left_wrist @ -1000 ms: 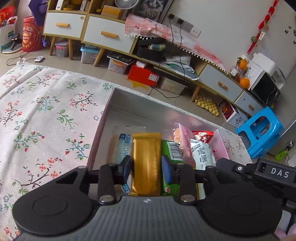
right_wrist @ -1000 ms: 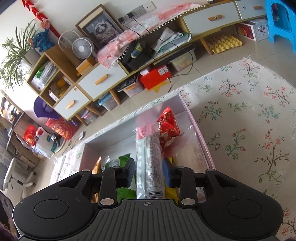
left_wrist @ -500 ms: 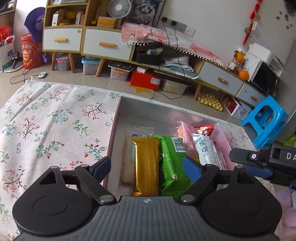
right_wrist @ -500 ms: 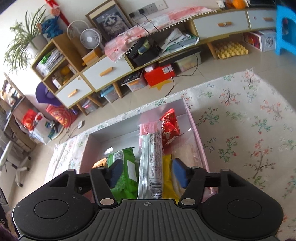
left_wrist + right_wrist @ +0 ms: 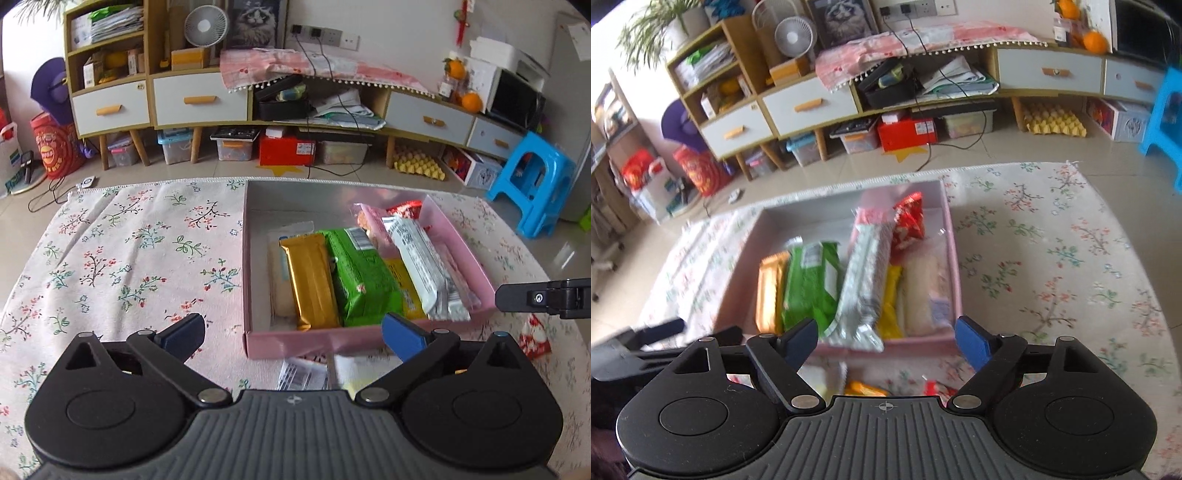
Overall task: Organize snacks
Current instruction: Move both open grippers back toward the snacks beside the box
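A pink box on the floral cloth holds several snacks: a gold bar, a green pack, a silver-white pack, a yellow pack and a red one. It also shows in the right wrist view, with the gold bar, green pack and silver pack. My left gripper is open and empty, just in front of the box's near wall. My right gripper is open and empty, above the box's near wall. Loose snack packets lie in front of the box.
The floral cloth spreads to the left and right of the box. The right gripper's arm shows at the right edge of the left wrist view. A cabinet, storage bins and a blue stool stand beyond the table.
Both grippers have opened, let go of the gold bar and the silver pack inside the box, and pulled back toward me from the box.
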Demonstrator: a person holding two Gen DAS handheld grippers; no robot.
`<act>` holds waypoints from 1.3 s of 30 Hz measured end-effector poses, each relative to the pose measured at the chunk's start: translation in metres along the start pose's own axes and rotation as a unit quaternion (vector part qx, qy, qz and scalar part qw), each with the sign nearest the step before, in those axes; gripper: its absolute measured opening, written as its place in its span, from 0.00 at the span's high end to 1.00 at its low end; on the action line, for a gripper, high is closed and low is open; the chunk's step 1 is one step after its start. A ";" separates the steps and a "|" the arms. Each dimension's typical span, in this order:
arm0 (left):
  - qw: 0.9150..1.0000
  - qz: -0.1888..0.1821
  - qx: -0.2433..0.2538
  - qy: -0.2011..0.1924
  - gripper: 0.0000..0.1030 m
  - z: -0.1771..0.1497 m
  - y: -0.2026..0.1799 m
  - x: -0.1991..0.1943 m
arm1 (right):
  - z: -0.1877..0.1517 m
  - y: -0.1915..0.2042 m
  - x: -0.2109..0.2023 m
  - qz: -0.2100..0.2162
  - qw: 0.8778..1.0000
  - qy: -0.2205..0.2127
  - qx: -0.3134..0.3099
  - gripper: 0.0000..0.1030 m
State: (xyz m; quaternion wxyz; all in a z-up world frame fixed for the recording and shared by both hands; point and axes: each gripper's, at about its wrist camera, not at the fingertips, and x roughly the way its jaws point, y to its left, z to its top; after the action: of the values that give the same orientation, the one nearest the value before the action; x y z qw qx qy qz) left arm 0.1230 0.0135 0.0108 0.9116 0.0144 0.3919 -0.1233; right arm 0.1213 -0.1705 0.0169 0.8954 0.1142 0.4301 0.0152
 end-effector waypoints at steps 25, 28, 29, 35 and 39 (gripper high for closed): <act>0.993 -0.014 0.116 0.016 0.01 -0.065 0.010 -0.006 | -0.064 -0.018 -0.028 -0.013 0.987 -0.054 -0.148 0.18; 0.992 -0.019 0.124 0.009 0.02 -0.066 0.009 -0.003 | -0.066 -0.016 -0.026 0.011 0.985 -0.058 -0.162 0.18; 0.992 -0.024 0.123 0.005 0.02 -0.066 0.009 -0.003 | -0.067 -0.014 -0.025 0.021 0.984 -0.058 -0.169 0.18; 0.992 -0.042 0.115 0.006 0.09 -0.061 0.006 0.005 | -0.077 0.006 -0.017 0.074 0.971 -0.055 -0.222 0.18; 0.992 -0.051 0.114 0.015 0.27 -0.060 0.003 0.012 | -0.082 0.022 -0.008 0.096 0.960 -0.044 -0.259 0.18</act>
State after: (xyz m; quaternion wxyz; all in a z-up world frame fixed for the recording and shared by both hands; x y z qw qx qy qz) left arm 0.0894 0.0216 -0.0395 0.8906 0.0999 0.3891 -0.2133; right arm 0.0545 -0.1345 -0.0221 0.9068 -0.0801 0.3582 0.2072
